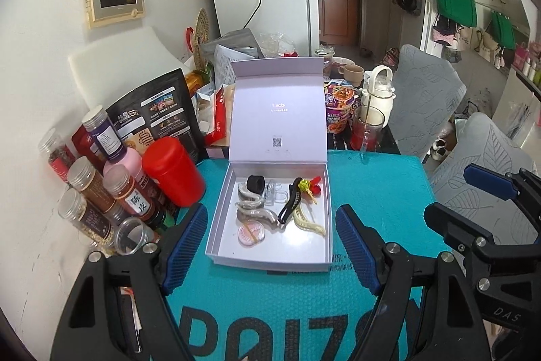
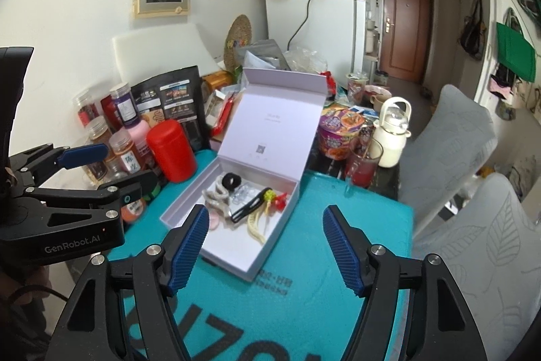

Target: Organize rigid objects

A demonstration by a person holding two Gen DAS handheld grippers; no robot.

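A white box [image 1: 216,225] [image 2: 270,254] with its lid [image 1: 277,117] [image 2: 270,127] standing open sits on a teal mat [image 1: 372,185] [image 2: 355,208]. Inside lie several hair items: a black hair tie [image 1: 256,183] [image 2: 231,181], a clear clip [image 1: 275,193], grey clips [image 1: 252,208] [image 2: 216,203], a black clip [image 1: 290,205] [image 2: 247,208], a cream claw clip [image 1: 309,224] [image 2: 255,227], a red-green ornament [image 1: 309,185] [image 2: 275,198] and a pink round tin [image 1: 249,233]. My left gripper [image 1: 272,246] is open and empty just before the box. My right gripper [image 2: 265,246] is open and empty, over the box's near corner.
Spice jars [image 1: 91,188] [image 2: 125,148] and a red canister [image 1: 172,171] [image 2: 170,149] crowd the mat's left side. A glass of red drink [image 1: 367,127] [image 2: 363,168], noodle cups [image 1: 338,104] and a white kettle [image 2: 392,134] stand behind. Grey chairs [image 2: 449,141] are on the right.
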